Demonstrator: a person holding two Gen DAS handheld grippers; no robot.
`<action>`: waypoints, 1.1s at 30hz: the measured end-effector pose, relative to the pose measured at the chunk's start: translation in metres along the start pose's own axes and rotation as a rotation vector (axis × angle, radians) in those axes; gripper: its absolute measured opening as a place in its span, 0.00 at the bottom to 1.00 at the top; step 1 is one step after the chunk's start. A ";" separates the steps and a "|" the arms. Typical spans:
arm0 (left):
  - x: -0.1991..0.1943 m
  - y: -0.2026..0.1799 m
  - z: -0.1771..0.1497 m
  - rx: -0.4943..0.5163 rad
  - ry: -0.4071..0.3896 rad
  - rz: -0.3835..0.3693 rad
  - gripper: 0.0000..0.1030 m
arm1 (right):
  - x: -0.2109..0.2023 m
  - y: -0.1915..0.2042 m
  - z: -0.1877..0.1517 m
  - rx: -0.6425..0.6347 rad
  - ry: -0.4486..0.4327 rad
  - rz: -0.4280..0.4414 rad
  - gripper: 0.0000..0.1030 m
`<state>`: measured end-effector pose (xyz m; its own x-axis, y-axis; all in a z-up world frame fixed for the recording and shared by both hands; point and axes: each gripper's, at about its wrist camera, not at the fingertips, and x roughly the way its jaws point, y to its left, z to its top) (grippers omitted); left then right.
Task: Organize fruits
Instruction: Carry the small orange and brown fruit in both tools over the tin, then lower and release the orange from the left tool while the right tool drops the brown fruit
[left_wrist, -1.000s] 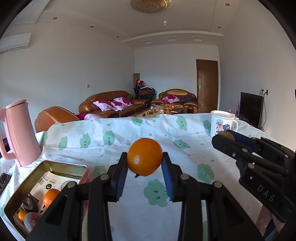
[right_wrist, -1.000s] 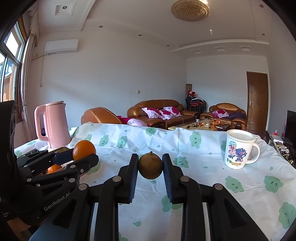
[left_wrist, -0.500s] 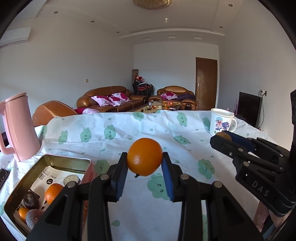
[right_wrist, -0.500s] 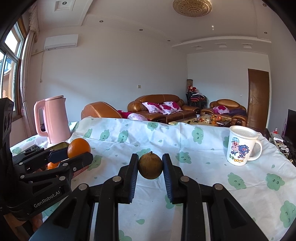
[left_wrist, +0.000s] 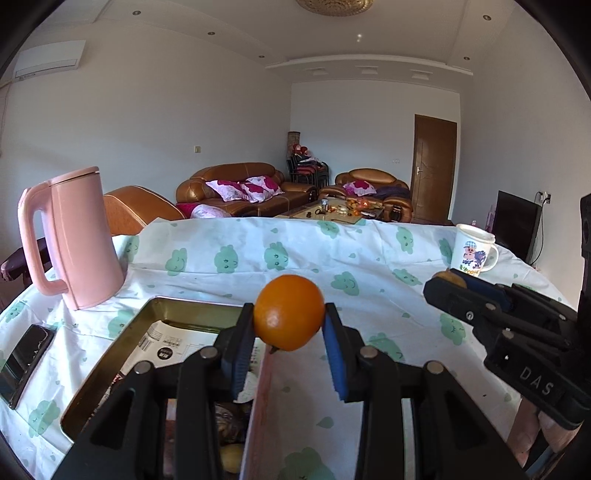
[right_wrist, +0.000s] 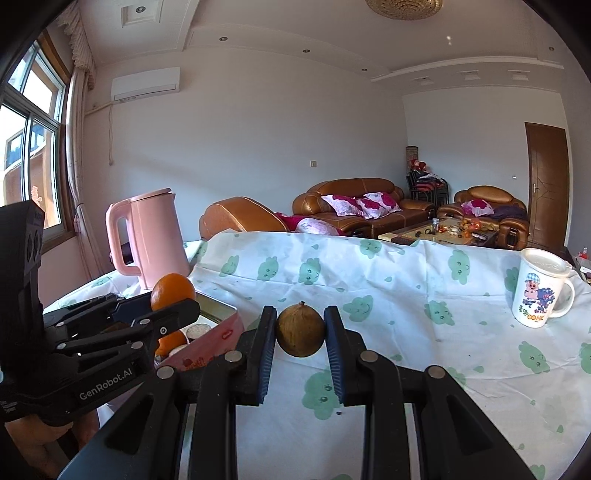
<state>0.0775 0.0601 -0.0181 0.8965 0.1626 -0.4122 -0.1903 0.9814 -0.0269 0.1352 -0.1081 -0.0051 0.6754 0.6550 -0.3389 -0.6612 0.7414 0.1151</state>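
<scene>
Over a cloth-covered surface (right_wrist: 406, 295) in a sunlit living room, a person holds two black grippers side by side, each with fruit in its grasp. Left gripper (left_wrist: 288, 325) has its jaws clenched on an orange (left_wrist: 289, 312), held in the air just above the near right edge of a metal tin (left_wrist: 110, 354). Right gripper (right_wrist: 300, 328) has its jaws clenched on a small brown round fruit (right_wrist: 300, 328), held above the green-patterned cloth, to the right of the tin. Seen from the right wrist camera, the left gripper (right_wrist: 173, 306) and its orange (right_wrist: 173, 291) sit to the left, over the tin's pink outer wall (right_wrist: 218, 339); seen from the left wrist camera, the right gripper (left_wrist: 443, 284) reaches in from the right with the brown fruit (left_wrist: 448, 277) barely showing at its tip.

Inside the tin lie a printed paper (left_wrist: 166, 339) and more fruit, among them another orange (right_wrist: 171, 341), partly hidden by the grippers. A pink kettle (left_wrist: 77, 240) stands upright behind the tin at the left. A dark phone (left_wrist: 26, 358) lies flat on the cloth left of the tin. A white cartoon mug (right_wrist: 541, 293) stands well apart at the far right. Brown leather sofas (right_wrist: 354, 206) with pink cushions fill the room behind.
</scene>
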 end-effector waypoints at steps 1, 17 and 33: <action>-0.002 0.007 0.000 -0.003 0.003 0.013 0.36 | 0.002 0.007 0.002 -0.005 0.000 0.014 0.27; -0.008 0.094 -0.007 -0.062 0.067 0.151 0.36 | 0.039 0.097 0.015 -0.081 0.053 0.198 0.27; 0.016 0.133 -0.020 -0.075 0.200 0.160 0.36 | 0.082 0.138 -0.004 -0.121 0.174 0.240 0.27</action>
<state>0.0581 0.1913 -0.0465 0.7570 0.2839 -0.5885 -0.3588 0.9334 -0.0112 0.0980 0.0476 -0.0203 0.4363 0.7665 -0.4713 -0.8359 0.5391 0.1028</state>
